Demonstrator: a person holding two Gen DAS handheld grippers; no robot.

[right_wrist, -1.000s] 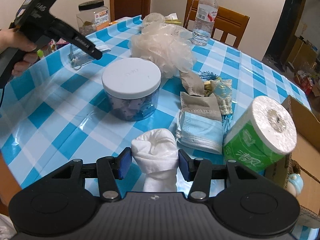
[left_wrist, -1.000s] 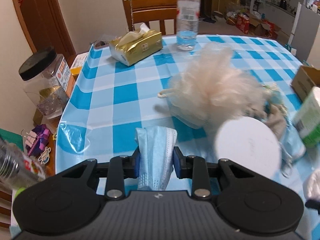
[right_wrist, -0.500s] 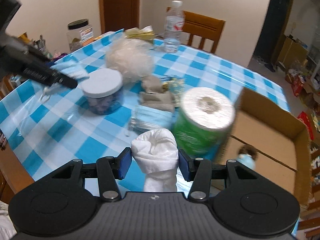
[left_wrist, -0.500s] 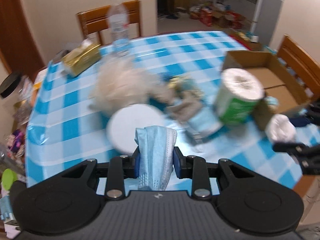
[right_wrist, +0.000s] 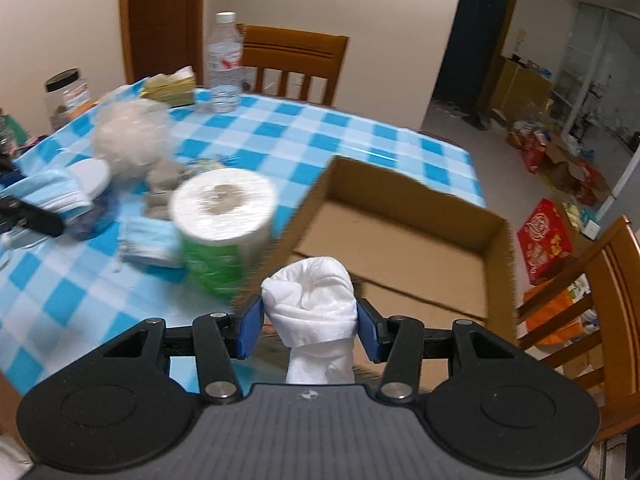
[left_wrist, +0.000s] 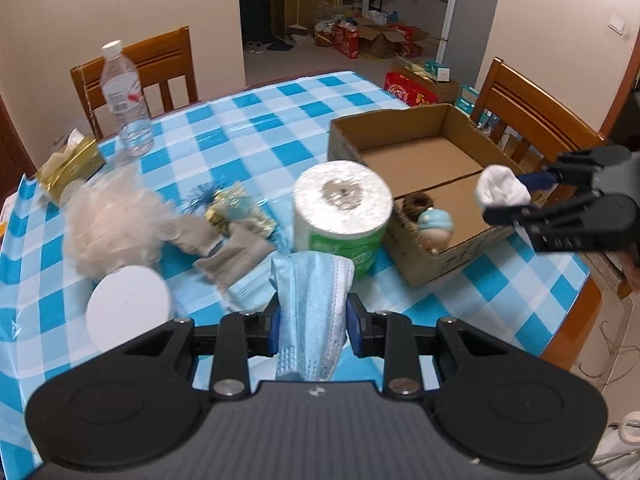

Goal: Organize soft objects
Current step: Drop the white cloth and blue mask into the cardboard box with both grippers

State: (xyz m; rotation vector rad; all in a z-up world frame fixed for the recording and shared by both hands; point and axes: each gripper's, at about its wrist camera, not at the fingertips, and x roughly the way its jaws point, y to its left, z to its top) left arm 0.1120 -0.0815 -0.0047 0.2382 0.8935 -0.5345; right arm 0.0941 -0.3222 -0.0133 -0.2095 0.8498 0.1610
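Note:
My left gripper is shut on a folded blue face mask, held above the table's near edge. My right gripper is shut on a rolled white sock, held over the near rim of an open cardboard box; it also shows in the left wrist view above the box. A small plush doll lies in the box. A cream bath pouf, beige socks and another blue mask lie on the checked tablecloth.
A green toilet-paper roll stands beside the box's left wall. A white-lidded jar, a water bottle, a gold tissue pack and shiny wrappers are on the table. Wooden chairs stand around it.
Both grippers have swung right, from the pouf and jar toward the cardboard box. The right gripper with the sock now hangs over the box. Both holds are unchanged.

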